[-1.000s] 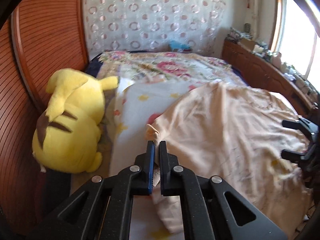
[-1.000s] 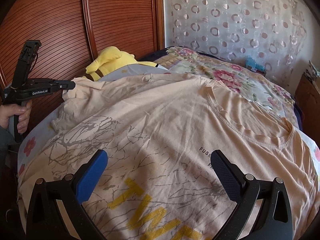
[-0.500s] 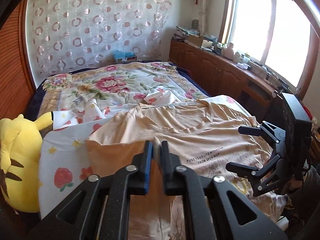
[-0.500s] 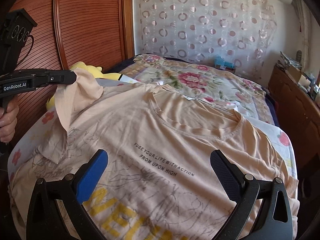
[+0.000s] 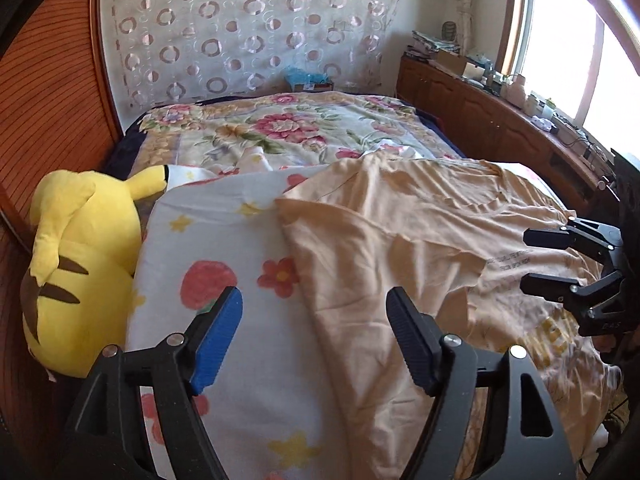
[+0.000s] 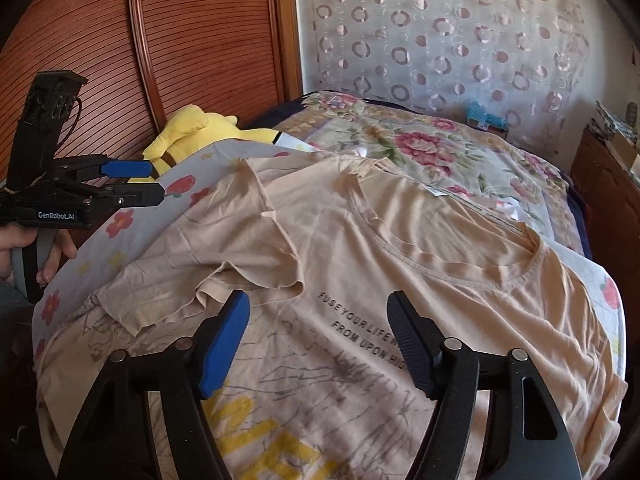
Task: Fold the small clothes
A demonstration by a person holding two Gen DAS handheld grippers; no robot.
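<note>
The peach cotton T-shirt is lying printed-side up on the flowered bedsheet, one sleeve folded inward. The left gripper is opening, empty; the right gripper is narrowing, seemingly gripping nothing. Next probably calls for folding the other sleeve

Bed bears quilt, sheet, peach T-shirt (plush beside, perhaps touching).

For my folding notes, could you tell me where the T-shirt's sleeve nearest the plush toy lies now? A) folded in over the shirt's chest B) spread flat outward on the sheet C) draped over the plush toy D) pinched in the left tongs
A: the sleeve lies doubled over the T-shirt front, beside the printed text, clear of both tongs.
</note>
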